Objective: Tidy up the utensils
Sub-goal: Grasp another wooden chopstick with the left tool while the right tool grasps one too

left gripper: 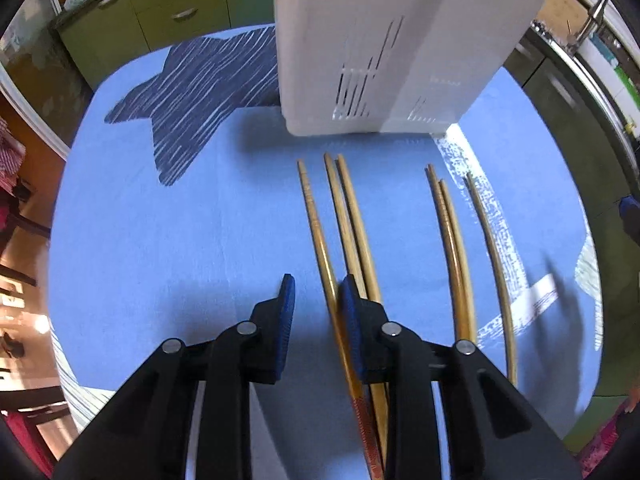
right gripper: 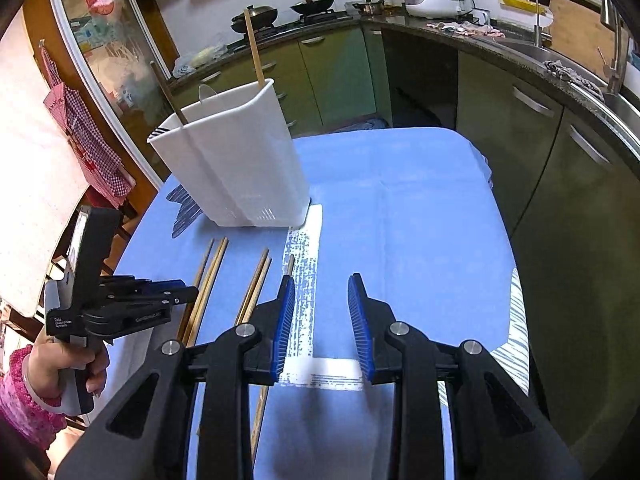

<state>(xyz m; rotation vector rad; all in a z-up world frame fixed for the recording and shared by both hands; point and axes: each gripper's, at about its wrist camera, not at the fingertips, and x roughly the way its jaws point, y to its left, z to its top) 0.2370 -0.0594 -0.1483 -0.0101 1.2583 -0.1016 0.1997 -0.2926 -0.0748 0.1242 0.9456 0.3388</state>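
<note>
**Two grippers low over chopsticks laid on a blue-clothed surface**

Seen from the left wrist: left gripper (left gripper: 316, 292) angled steeply down over a blue tablecloth (left gripper: 180, 240), fingers (left gripper: 286, 300) parted by a narrow gap, nothing pressed between the pads. One wooden chopstick (left gripper: 316, 232) lying in the gap, hard against the inner face of the right finger — real contact impossible to tell. A touching pair of chopsticks (left gripper: 352, 216) just beyond that finger, toward 1 o'clock. Another pair (left gripper: 452, 232) at 2 o'clock, then a darker single stick (left gripper: 492, 248) farther right, across a white printed stripe. At 12 o'clock, a tall white utensil holder (left gripper: 380, 60) standing upright, slotted near its base, with a dark blue star print (left gripper: 192, 100) on the cloth at 10 o'clock.

Seen from the right wrist: right gripper (right gripper: 322, 300) with fingers (right gripper: 286, 308) slightly apart and empty, hovering over bare cloth and the white stripe — chopsticks all off to 9 and 10 o'clock. Holder at 11 o'clock, two sticks standing in it. Left gripper at 9 o'clock, gripped by a hand (right gripper: 68, 364) in a pink sleeve. Green kitchen cabinets (right gripper: 340, 72) beyond.
</note>
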